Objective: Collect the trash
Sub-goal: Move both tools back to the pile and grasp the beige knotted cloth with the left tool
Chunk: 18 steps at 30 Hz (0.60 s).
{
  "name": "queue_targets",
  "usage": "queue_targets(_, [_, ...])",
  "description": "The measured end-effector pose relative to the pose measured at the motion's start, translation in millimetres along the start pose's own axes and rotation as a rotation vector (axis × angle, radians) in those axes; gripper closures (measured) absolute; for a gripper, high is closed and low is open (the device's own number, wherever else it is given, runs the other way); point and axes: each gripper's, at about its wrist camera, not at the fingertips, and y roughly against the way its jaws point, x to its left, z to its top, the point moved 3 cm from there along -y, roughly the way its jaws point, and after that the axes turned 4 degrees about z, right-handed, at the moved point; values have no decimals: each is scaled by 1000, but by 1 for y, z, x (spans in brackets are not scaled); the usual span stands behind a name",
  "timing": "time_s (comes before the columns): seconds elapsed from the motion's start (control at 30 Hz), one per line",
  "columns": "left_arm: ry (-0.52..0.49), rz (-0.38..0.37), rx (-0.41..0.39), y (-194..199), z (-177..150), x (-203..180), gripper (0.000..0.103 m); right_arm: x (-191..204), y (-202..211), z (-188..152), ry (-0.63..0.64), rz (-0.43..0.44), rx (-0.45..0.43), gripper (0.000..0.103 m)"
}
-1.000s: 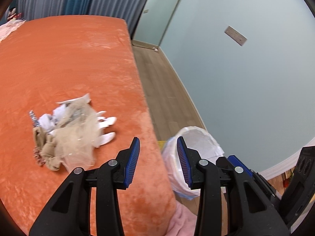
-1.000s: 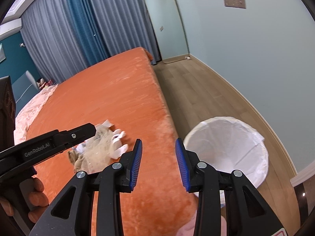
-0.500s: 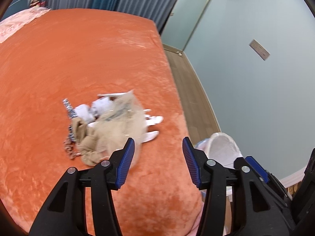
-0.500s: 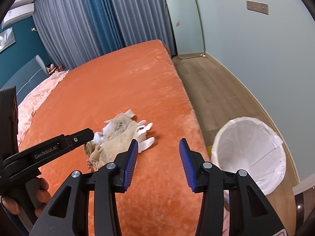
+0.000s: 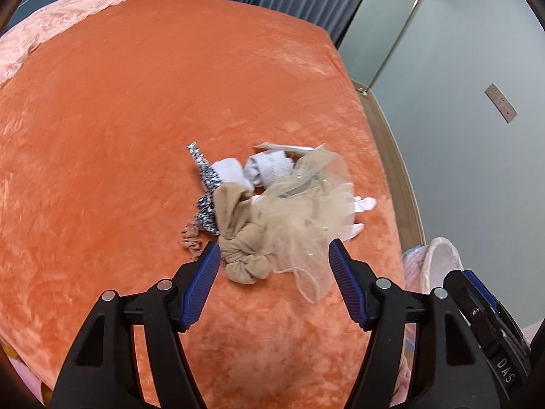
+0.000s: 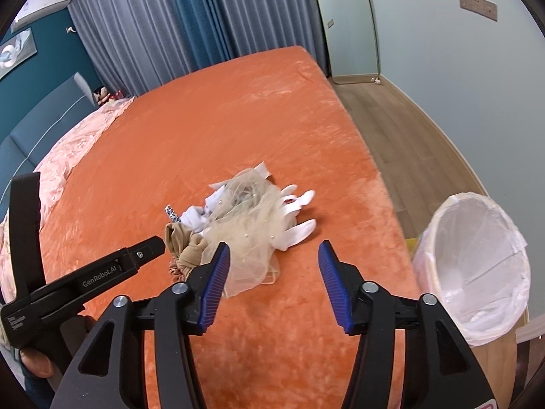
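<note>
A pile of trash (image 5: 272,211) lies on the orange bed (image 5: 119,119): beige tulle, a tan knotted stocking, white socks and gloves, a patterned strip. It also shows in the right wrist view (image 6: 248,218). My left gripper (image 5: 272,255) is open and empty, its jaws just short of the pile's near edge on either side. My right gripper (image 6: 272,255) is open and empty, a little to the right of the pile. A bin with a white liner (image 6: 477,266) stands on the floor right of the bed.
The bin's rim also shows in the left wrist view (image 5: 439,259). A wood floor strip (image 6: 408,136) runs between the bed and the pale wall. Pink bedding (image 6: 75,150) lies at the bed's far left. Curtains hang behind.
Both grippers have opened wider and moved left over the bed toward the pile. The bin has slid to the right edge of both views.
</note>
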Motion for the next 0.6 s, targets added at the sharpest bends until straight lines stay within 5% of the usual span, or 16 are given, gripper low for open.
queue_targets(0.6, [52,24,91,-52,-4,32,40,11,-81,-10,-4,-8,121,48])
